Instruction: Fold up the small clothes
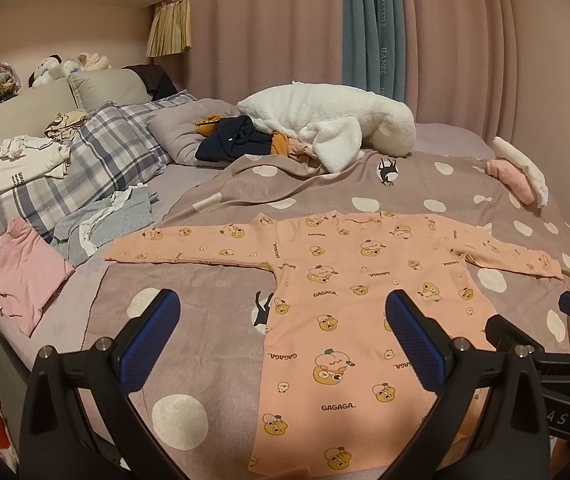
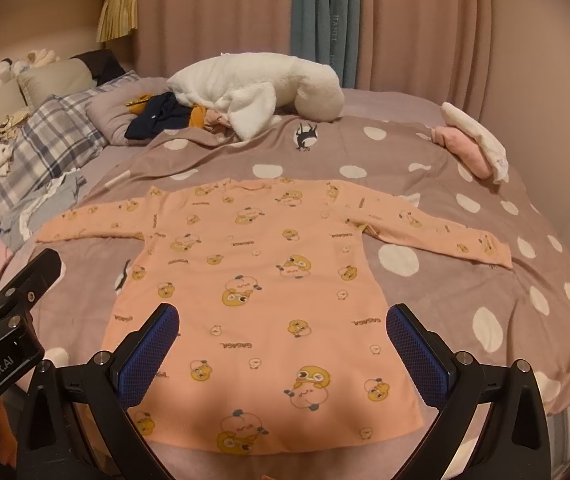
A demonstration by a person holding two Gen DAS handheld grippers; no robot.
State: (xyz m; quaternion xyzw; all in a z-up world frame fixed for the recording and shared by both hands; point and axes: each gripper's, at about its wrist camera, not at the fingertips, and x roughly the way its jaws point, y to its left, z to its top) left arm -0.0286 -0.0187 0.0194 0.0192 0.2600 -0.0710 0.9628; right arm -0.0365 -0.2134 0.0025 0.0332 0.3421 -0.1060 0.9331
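A small peach long-sleeved shirt (image 1: 349, 304) (image 2: 261, 292) with cartoon prints lies spread flat on the dotted brown blanket (image 1: 189, 320) (image 2: 465, 280), sleeves stretched out left and right, hem nearest me. My left gripper (image 1: 283, 340) hovers open above the shirt's left lower edge, nothing between its blue pads. My right gripper (image 2: 283, 352) hangs open over the lower middle of the shirt, also empty. In the left wrist view the right gripper (image 1: 565, 332) shows at the right edge; in the right wrist view the left gripper (image 2: 1, 320) shows at the left edge.
A white fleece garment (image 1: 325, 120) and dark and orange clothes (image 1: 237, 140) lie heaped at the far side. Folded pink and white pieces (image 1: 521, 176) sit at the far right. A pink top (image 1: 25, 280), grey clothes (image 1: 105, 224) and plaid pillows (image 1: 97, 148) lie left.
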